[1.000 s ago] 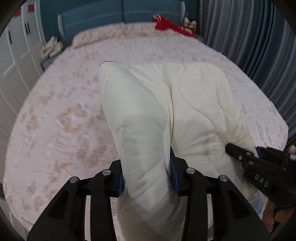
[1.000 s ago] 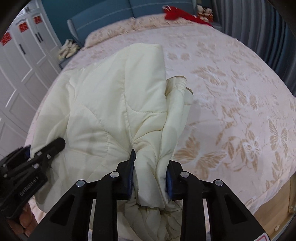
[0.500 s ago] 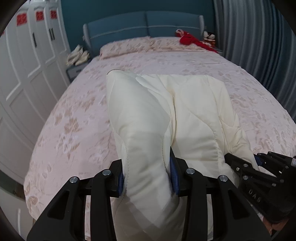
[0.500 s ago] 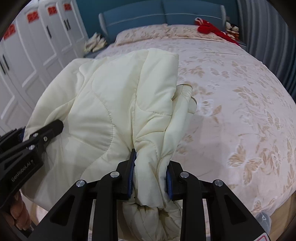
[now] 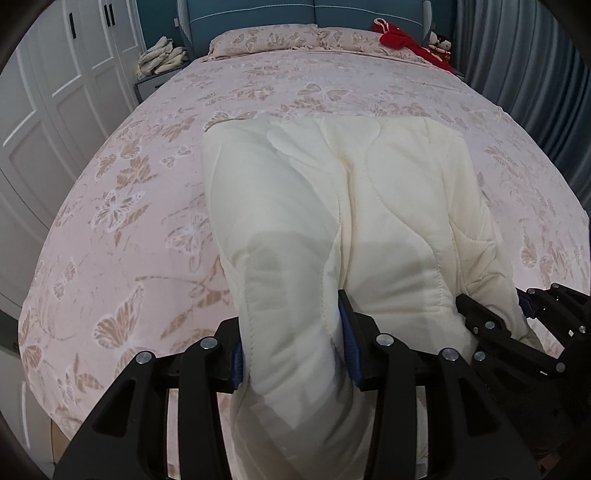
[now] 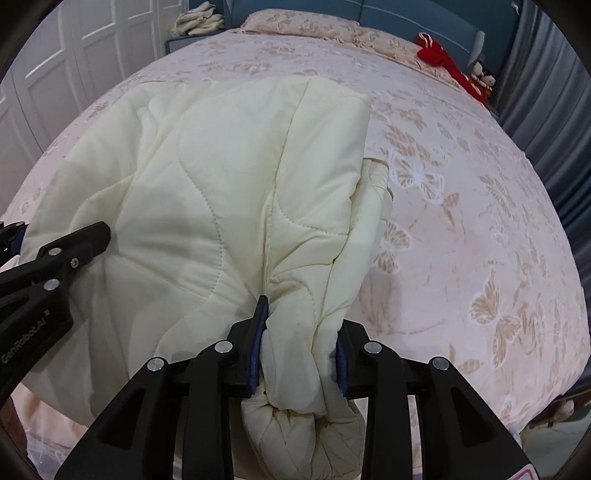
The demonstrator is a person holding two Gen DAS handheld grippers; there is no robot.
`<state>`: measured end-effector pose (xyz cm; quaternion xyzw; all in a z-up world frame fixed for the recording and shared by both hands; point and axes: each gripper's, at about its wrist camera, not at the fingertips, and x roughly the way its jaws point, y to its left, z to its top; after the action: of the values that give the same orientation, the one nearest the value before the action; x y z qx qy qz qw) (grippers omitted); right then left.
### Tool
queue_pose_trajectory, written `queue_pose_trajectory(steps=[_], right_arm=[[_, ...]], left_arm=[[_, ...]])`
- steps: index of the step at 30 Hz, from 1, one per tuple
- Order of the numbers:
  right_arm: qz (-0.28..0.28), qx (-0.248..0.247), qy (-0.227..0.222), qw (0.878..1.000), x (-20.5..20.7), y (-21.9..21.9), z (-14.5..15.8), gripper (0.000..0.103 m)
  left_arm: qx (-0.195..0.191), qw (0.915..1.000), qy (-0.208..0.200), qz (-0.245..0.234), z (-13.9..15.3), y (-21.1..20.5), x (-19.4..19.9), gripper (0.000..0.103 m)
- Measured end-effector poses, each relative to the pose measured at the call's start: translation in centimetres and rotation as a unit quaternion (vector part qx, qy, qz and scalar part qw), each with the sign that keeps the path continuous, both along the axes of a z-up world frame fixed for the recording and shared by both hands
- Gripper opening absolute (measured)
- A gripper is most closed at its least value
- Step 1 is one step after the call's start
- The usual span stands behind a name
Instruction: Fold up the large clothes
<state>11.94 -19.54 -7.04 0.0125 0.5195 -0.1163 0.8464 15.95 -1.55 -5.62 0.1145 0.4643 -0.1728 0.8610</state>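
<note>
Both grippers clamp the near edge of the cream quilted garment (image 5: 369, 206) — left gripper (image 5: 293, 343) holds a thick fold at the near-left side, right gripper (image 6: 299, 343) holds a bunched wad at the near-right side. Jaws on each have just been opening a little, fabric between the blue pads and pressed by them in both wrist views.

Bed (image 5: 129, 184) fills nearly everything, pink cover with tan butterfly print. Garment lies on its near half, roughly centred, long axis running near to far; its far edge is a fairly straight line across the bed, near end drawn up into the two grippers. Layers are doubled over — which part is sleeve, collar or hem is hard to make out. A rolled bit pokes out on the right edge (image 6: 376, 177). Near end of the fabric drops below both frames, cut off.

Far end: blue headboard (image 5: 258, 11), patterned pillows (image 5: 266, 37), red cloth (image 5: 399, 38) far right, small figures beside it too small to read. White wardrobe doors (image 5: 44, 92) left, grey curtain (image 5: 517, 55) right, pile of pale cloth (image 5: 162, 57) on a stand far left.
</note>
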Motion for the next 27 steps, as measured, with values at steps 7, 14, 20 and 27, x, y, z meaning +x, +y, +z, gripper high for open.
queue_pose_trajectory(steps=[7,14,20,27], right_arm=[[-0.014,0.011,0.004,1.0,-0.6,-0.5,-0.6,0.045],[-0.037,0.052,0.006,0.998,-2.6,-1.9,1.7,0.056],[-0.018,0.021,-0.034,0.999,-5.2,-0.7,5.4,0.047],[0.021,0.037,-0.045,0.998,-6.4,1.0,7.0,0.006]], left_arm=[[0.014,0.9999,-0.005,0.004,-0.7,0.4,-0.7,0.052],[0.04,0.9988,-0.013,0.026,0.9,1.2,-2.4,0.068],[0.042,0.9982,-0.017,0.04,2.6,2.7,-5.0,0.071],[0.045,0.9965,-0.019,0.067,3.0,5.0,-6.6,0.071]])
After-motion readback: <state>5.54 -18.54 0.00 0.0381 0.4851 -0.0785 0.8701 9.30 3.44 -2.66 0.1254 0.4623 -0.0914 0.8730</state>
